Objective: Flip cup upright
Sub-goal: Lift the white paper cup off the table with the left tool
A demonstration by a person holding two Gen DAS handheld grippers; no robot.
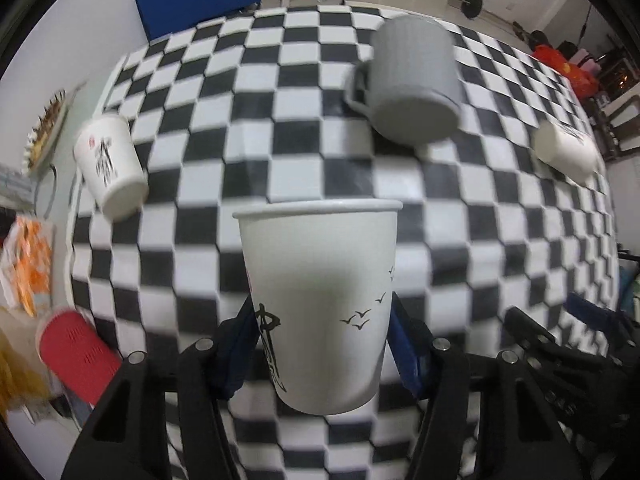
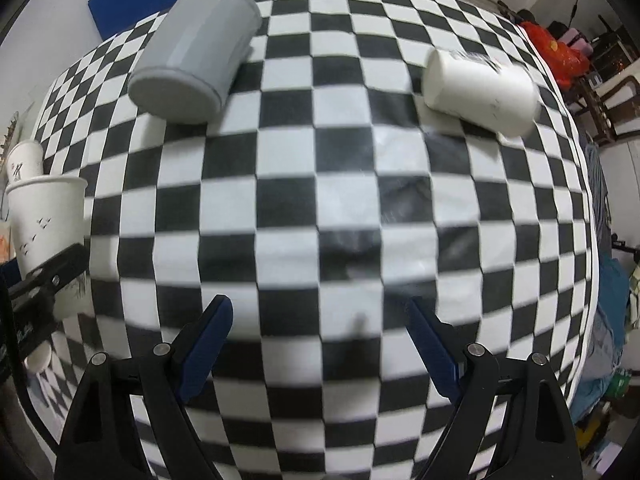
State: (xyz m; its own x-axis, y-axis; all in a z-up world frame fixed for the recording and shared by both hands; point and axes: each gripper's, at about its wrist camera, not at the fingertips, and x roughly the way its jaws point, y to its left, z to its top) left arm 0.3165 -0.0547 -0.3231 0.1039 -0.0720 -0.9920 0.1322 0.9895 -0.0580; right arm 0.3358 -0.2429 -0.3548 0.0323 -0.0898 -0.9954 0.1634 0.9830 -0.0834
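Observation:
My left gripper [image 1: 322, 340] is shut on a white paper cup [image 1: 320, 288] with black birds printed on it. The cup stands upright, rim up, above the checkered table [image 1: 224, 148]. The same cup [image 2: 46, 220] shows at the far left of the right wrist view, clamped in the left gripper. My right gripper [image 2: 320, 336] is open and empty above the table's near middle.
A grey mug [image 1: 412, 80] lies on its side at the back, also seen in the right wrist view [image 2: 196, 52]. A white cup [image 2: 480, 88] lies on its side at the right. Another white paper cup [image 1: 110, 164] lies at the left. A red cup [image 1: 76, 356] lies at the near left.

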